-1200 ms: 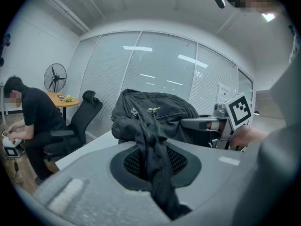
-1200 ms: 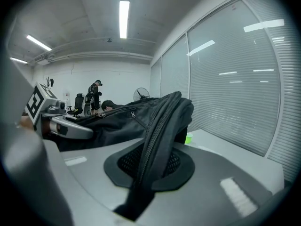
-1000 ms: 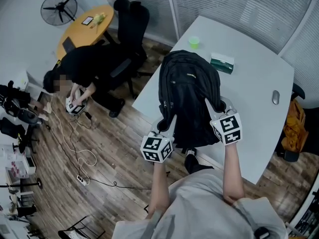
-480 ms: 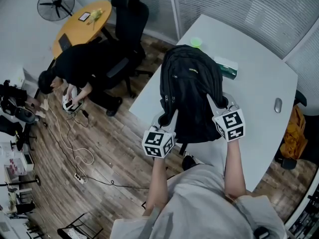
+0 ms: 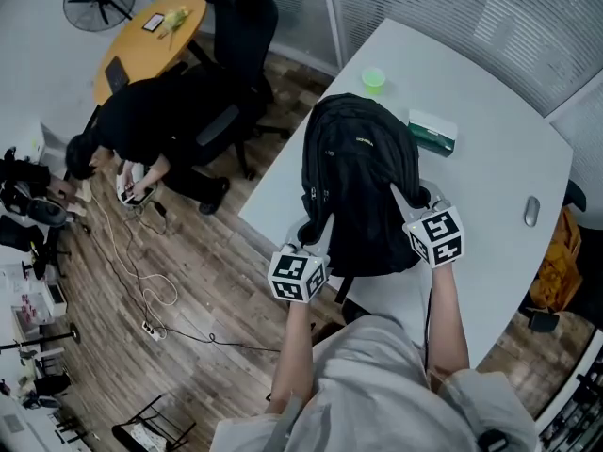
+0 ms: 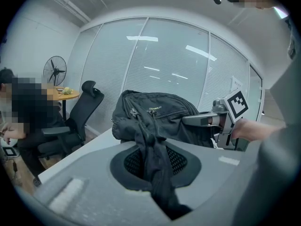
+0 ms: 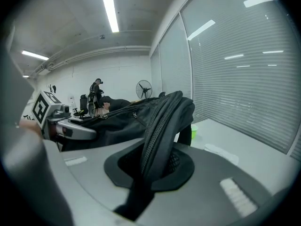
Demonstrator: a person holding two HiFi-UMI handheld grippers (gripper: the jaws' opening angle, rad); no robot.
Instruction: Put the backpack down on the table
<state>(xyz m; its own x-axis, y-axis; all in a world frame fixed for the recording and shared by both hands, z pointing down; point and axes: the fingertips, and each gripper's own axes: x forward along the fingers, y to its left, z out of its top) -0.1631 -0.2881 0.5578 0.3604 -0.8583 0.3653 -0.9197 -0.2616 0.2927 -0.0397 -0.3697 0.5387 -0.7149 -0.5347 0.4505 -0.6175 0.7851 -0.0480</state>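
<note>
A black backpack (image 5: 363,182) hangs over the near left part of the white table (image 5: 490,158), held by its two shoulder straps. My left gripper (image 5: 316,232) is shut on the left strap (image 6: 151,149), which runs up between its jaws to the bag (image 6: 155,109). My right gripper (image 5: 407,199) is shut on the other strap (image 7: 162,131), with the bag's body (image 7: 122,119) to its left. Each gripper shows in the other's view: right gripper (image 6: 207,120), left gripper (image 7: 70,128). I cannot tell whether the bag touches the tabletop.
On the table beyond the bag are a green cup (image 5: 373,80), a green pack (image 5: 432,132) and a mouse (image 5: 532,211). To the left, a person (image 5: 141,130) crouches on the wooden floor among cables, near a black office chair (image 5: 240,26) and a round wooden table (image 5: 151,45).
Both grippers have carried the backpack forward and lower over the table. Both grips on the straps are unchanged.
</note>
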